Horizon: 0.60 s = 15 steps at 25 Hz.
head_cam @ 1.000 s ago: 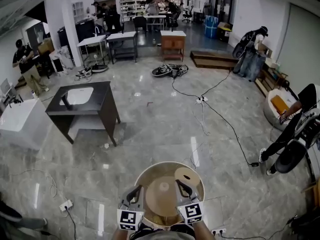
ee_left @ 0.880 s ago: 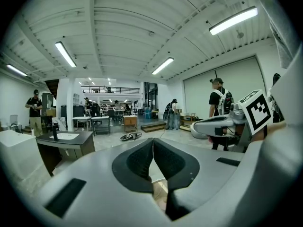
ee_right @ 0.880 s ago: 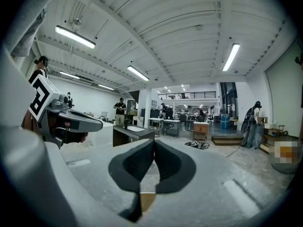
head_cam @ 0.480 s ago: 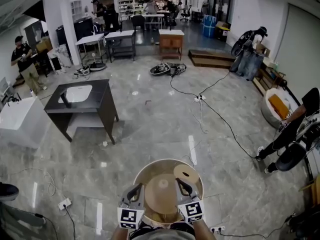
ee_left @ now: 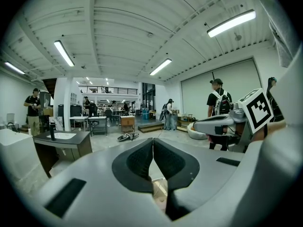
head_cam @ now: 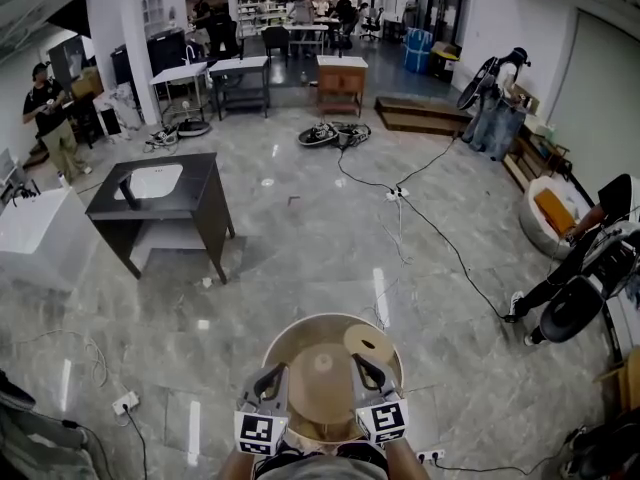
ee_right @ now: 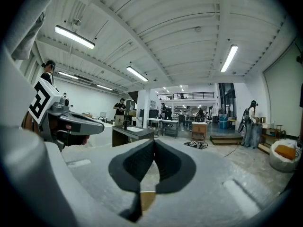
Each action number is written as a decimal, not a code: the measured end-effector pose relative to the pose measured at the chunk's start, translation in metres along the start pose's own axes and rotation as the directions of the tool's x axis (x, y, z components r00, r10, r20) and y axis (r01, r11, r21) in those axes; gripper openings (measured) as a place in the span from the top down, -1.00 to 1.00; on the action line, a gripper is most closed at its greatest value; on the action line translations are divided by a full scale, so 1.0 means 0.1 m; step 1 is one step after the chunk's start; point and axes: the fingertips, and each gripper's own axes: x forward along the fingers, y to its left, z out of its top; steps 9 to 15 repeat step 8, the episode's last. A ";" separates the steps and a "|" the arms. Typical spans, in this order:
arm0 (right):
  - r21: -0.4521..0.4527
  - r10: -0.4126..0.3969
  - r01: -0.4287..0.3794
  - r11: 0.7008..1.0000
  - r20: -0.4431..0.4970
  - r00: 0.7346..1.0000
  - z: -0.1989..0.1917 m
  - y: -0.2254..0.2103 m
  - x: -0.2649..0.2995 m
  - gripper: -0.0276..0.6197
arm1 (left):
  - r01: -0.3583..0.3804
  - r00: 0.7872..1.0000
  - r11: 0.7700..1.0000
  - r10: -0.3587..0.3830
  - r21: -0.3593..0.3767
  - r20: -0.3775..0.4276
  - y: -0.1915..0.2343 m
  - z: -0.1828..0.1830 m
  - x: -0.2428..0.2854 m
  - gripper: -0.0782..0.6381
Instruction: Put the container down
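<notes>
Container [head_cam: 296, 346]: round, tan, thin-walled, carried above grey floor [head_cam: 300, 238] | left gripper [head_cam: 272, 376], right gripper [head_cam: 362, 368]: jaws pinched together on its near rim | likely light, stiff, smooth; loose disc [head_cam: 370, 346] inside may slide | best held level by the rim, both sides

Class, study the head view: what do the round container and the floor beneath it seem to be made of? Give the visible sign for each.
Container: probably wood or bamboo with a matte finish. It is evenly pale tan, has a thin curved rim and shows no shine.
Floor: likely polished stone or marble-look tile. It is grey with veining and mirrors the ceiling lights as bright streaks.
</notes>
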 end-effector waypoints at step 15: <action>0.001 0.005 -0.005 1.000 0.007 1.000 -0.02 0.04 -0.05 0.91 | 0.003 1.000 1.000 -0.003 0.004 -0.001 -0.06 -0.05 -0.04 0.73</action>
